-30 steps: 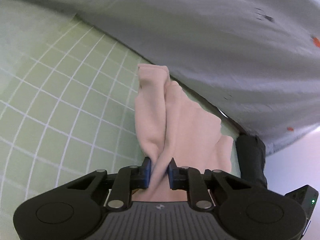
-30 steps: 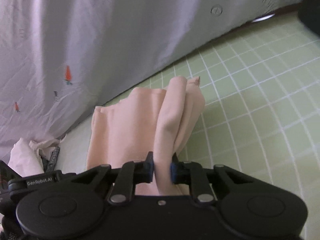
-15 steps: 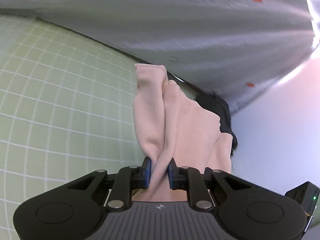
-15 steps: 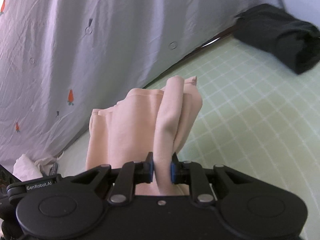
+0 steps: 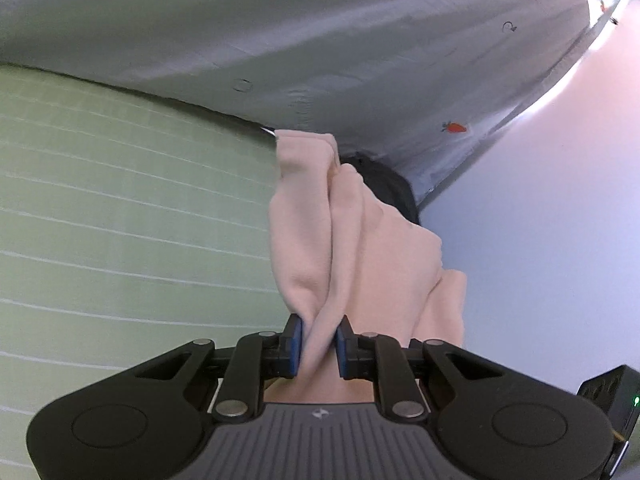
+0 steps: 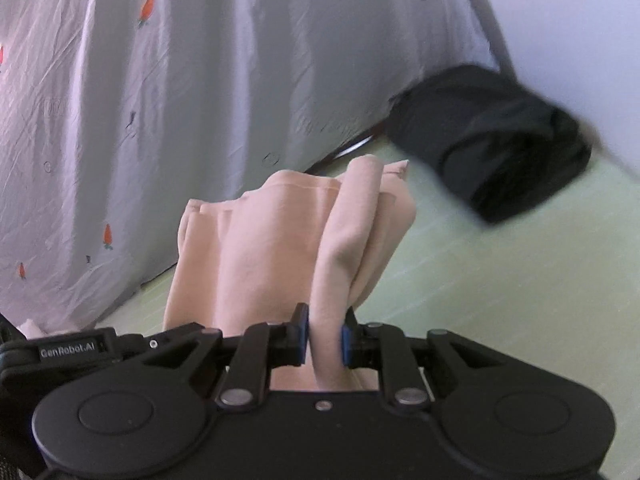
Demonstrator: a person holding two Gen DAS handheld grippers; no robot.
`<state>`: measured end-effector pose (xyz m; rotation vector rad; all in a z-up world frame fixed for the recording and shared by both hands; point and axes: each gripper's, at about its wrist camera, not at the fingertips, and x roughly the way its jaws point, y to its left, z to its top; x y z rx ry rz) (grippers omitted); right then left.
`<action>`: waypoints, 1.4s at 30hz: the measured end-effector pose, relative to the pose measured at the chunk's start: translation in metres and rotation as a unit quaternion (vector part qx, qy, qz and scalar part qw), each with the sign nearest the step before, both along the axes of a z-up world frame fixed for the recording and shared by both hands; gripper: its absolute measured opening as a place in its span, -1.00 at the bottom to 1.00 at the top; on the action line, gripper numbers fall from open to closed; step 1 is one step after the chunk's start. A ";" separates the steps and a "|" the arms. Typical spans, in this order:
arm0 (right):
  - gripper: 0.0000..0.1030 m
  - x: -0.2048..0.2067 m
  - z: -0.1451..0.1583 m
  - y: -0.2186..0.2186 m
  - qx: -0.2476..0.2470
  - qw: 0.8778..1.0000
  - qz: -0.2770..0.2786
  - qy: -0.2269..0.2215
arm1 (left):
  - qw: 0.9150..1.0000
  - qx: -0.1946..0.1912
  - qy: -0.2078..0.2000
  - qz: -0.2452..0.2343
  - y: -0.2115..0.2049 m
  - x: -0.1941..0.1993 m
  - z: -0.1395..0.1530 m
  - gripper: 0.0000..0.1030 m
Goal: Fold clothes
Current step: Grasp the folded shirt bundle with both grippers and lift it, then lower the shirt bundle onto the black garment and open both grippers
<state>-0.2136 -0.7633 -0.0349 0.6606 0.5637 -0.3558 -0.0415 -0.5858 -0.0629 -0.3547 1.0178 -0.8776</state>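
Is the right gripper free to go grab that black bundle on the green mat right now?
Probably not: the right gripper is shut on the pink garment. The path across the green mat to the black bundle looks open.

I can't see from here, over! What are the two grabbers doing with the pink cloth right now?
Left gripper shut on pink cloth. Right gripper shut on it too. Black bundle on green mat ahead, apart from cloth.
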 end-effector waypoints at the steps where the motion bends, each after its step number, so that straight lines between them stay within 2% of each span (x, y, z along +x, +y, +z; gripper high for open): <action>1: -0.68 -0.005 0.004 -0.020 -0.008 1.000 0.004 -0.003 | 1.000 -0.006 -0.003 -0.002 -0.022 -0.006 -0.001 -0.65; 4: -0.68 -0.018 0.018 -0.079 -0.060 0.998 0.015 -0.014 | 1.000 -0.022 0.004 -0.013 -0.088 -0.022 -0.007 -0.66; 7: -0.68 -0.026 0.037 -0.142 -0.083 0.996 0.005 -0.016 | 0.999 -0.033 0.007 -0.030 -0.151 -0.028 -0.003 -0.67; 10: -0.68 -0.020 0.055 -0.188 -0.139 0.990 0.023 -0.011 | 0.998 -0.039 -0.020 -0.042 -0.208 -0.027 0.007 -0.67; 13: -0.68 0.003 0.067 -0.235 -0.172 0.984 0.033 -0.017 | 0.998 -0.040 -0.031 -0.036 -0.250 -0.005 0.013 -0.67; 17: -0.67 0.051 0.065 -0.282 -0.181 0.982 0.038 -0.026 | 0.998 -0.019 -0.061 -0.013 -0.289 0.033 0.008 -0.62; 18: -0.66 0.062 0.059 -0.293 -0.177 0.983 0.039 -0.025 | 0.998 -0.006 -0.069 -0.003 -0.298 0.044 0.001 -0.55; 19: -0.62 0.078 0.048 -0.304 -0.170 0.985 0.037 -0.020 | 0.997 0.016 -0.080 0.005 -0.307 0.053 -0.010 -0.33; 21: -0.49 0.102 0.018 -0.319 -0.171 0.985 0.024 -0.002 | 0.993 0.076 -0.094 0.011 -0.322 0.066 -0.036 -0.01; 23: -0.45 0.126 -0.025 -0.325 -0.167 0.984 0.016 0.056 | 0.989 0.127 -0.078 0.017 -0.330 0.076 -0.068 0.18; 24: -0.43 0.139 -0.046 -0.328 -0.165 0.982 0.012 0.086 | 0.990 0.120 -0.065 0.024 -0.330 0.079 -0.079 0.37; 25: -0.44 0.140 -0.060 -0.328 -0.164 0.983 0.005 0.079 | 0.991 0.117 -0.057 0.035 -0.328 0.081 -0.086 0.55; 26: -0.43 0.136 -0.067 -0.328 -0.156 0.986 -0.006 0.063 | 0.991 0.115 -0.051 0.040 -0.326 0.083 -0.090 0.62; 27: -0.41 0.132 -0.069 -0.329 -0.148 0.987 -0.015 0.054 | 0.992 0.111 -0.045 0.043 -0.324 0.085 -0.093 0.68; 29: -0.11 0.128 -0.068 -0.329 -0.144 0.987 -0.030 0.058 | 0.993 0.104 -0.038 0.040 -0.324 0.090 -0.095 0.73; 31: -0.03 0.128 -0.065 -0.326 -0.154 0.985 -0.033 0.068 | 0.994 0.101 -0.035 0.037 -0.324 0.093 -0.096 0.75; 33: 0.03 0.128 -0.060 -0.322 -0.167 0.982 -0.034 0.078 | 0.992 0.110 -0.054 0.029 -0.326 0.090 -0.088 0.74; 35: 0.42 0.126 -0.053 -0.314 -0.194 0.975 -0.048 0.093 | 0.991 0.113 -0.076 0.014 -0.323 0.083 -0.078 0.74; 36: 0.53 0.125 -0.050 -0.310 -0.207 0.972 -0.054 0.101 | 0.990 0.111 -0.087 0.007 -0.318 0.077 -0.072 0.74; 37: 0.66 0.121 -0.047 -0.308 -0.209 0.971 -0.058 0.097 | 0.989 0.110 -0.099 0.002 -0.314 0.071 -0.067 0.74; 39: 0.75 0.110 -0.040 -0.302 -0.203 0.974 -0.061 0.084 | 0.987 0.109 -0.122 0.001 -0.301 0.053 -0.055 0.74; 40: 0.93 0.102 -0.036 -0.298 -0.195 0.976 -0.060 0.076 | 0.985 0.108 -0.133 0.001 -0.293 0.043 -0.049 0.75; 42: 1.00 0.083 -0.027 -0.282 -0.199 0.976 -0.057 0.061 | 0.984 0.104 -0.146 0.003 -0.279 0.025 -0.038 0.79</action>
